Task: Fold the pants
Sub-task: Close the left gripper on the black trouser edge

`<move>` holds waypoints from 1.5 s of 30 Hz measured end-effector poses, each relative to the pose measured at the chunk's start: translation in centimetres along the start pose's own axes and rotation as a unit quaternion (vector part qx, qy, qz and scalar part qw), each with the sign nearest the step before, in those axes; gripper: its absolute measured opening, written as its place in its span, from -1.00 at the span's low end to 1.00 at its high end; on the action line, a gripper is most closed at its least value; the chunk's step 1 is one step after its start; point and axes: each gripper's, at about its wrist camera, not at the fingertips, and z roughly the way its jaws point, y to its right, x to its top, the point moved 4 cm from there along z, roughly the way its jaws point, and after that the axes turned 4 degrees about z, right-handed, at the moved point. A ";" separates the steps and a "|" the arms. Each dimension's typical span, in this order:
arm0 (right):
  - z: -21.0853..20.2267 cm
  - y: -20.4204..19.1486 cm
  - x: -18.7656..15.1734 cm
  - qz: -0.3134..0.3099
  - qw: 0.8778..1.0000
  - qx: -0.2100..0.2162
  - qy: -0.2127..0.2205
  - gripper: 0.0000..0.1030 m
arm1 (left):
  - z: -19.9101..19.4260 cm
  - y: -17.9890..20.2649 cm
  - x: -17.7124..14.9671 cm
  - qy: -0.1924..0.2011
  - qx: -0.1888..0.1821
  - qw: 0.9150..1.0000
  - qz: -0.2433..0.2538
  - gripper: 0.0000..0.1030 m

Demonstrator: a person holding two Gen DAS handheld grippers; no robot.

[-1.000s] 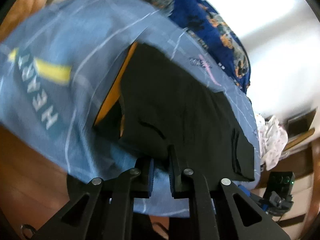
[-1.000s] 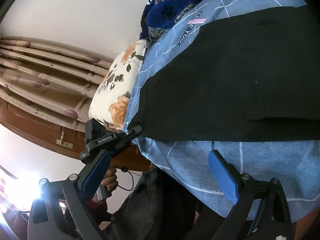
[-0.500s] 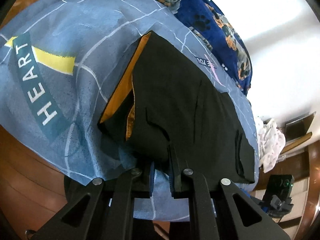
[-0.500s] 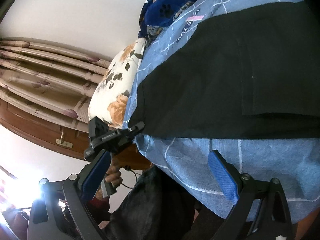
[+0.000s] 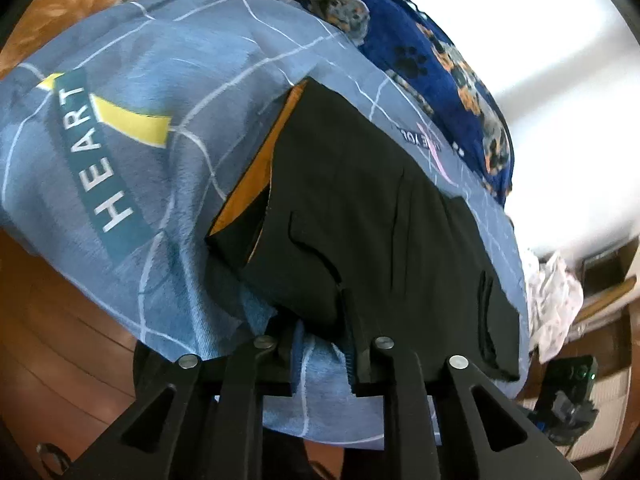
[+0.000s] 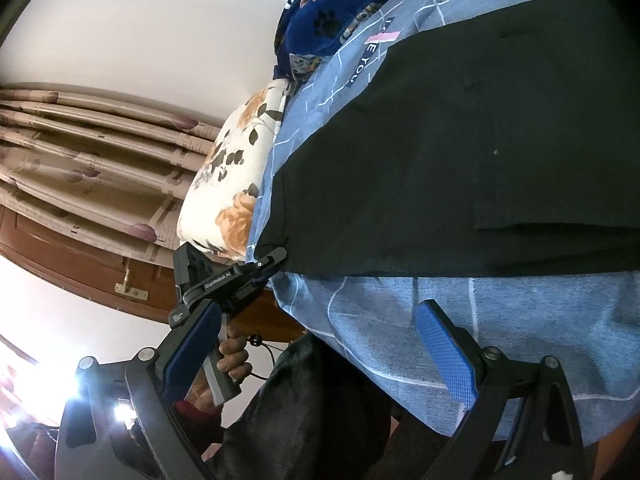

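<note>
Black pants (image 5: 360,208) fill the frame's centre on a blue bedsheet (image 5: 132,152); the left gripper (image 5: 320,332) is opening at their hem, the right gripper (image 6: 320,344) gapes empty.

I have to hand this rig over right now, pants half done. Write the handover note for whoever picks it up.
Left gripper: at the near corner of the black pants, jaws opening, cloth edge between the fingers.
Right gripper: wide open, holding nothing, hovering over the blue bedsheet just short of the pants' near edge.
Pants: flat on the bed, one layer folded over, orange lining showing at the far-left edge.
Left to do: let go, regrasp, make the next fold.
</note>
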 end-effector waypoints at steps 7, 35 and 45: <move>0.2 0.4 0.4 0.014 1.000 0.004 0.002 0.91 | -0.9 -1.9 -0.1 0.023 0.012 0.999 -0.048 -0.13; 0.3 1.3 -0.2 0.031 0.999 0.010 0.001 0.93 | 1.9 -0.2 3.0 0.017 -0.061 0.998 -0.018 0.43; 0.3 1.3 -0.3 0.028 1.000 0.007 0.004 0.93 | 1.0 2.0 3.3 0.029 0.003 0.998 0.064 -0.40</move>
